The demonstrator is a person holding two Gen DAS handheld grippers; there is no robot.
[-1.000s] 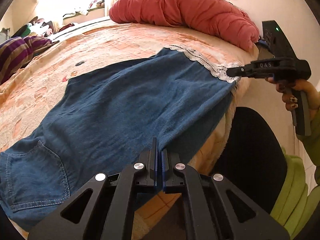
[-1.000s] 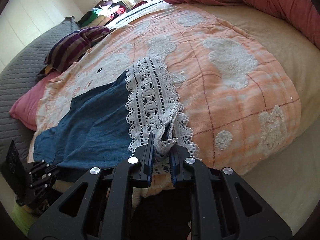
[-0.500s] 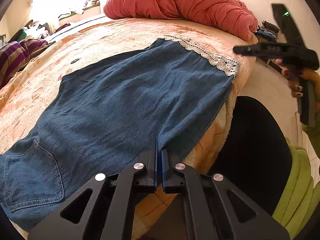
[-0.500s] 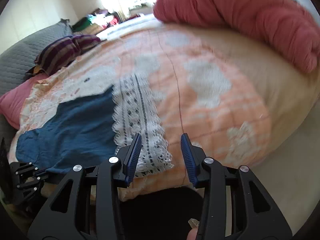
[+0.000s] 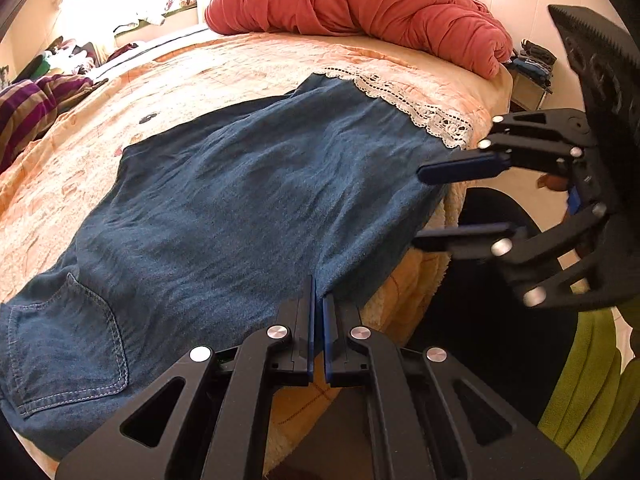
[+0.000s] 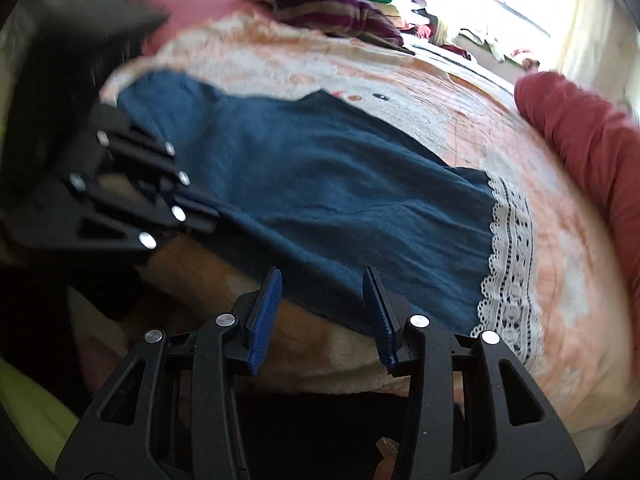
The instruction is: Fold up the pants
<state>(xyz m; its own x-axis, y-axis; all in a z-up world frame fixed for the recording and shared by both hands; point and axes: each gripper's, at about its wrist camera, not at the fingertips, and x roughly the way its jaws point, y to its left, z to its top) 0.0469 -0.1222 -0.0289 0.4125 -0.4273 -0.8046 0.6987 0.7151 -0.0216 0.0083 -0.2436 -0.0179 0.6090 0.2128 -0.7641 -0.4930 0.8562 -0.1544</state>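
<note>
Here the pants lie flat on the bed, their long axis running from the pocket end, off to the left of the left gripper, up and away to the lace hem, which sits beyond the right gripper. The near long edge of the pants follows the bed's edge, and both grippers work along that edge.

The left gripper has its jaws pressed together on that near edge, roughly midway along the leg; the denim rises straight from between its tips, so it looks pinched there.

Farther right, the right gripper stands spread and empty, turned so one jaw sits above the other in the left wrist view. Its tips point at the same edge of the pants, just short of the cloth, closer to the lace hem than the left gripper is. Its own view is blurred, so I can't be sure whether a tip brushes the fabric, but nothing lies between the jaws.

So the next grab likely falls to the right gripper: the edge lies straight ahead of it, the hem off to its right.
</note>
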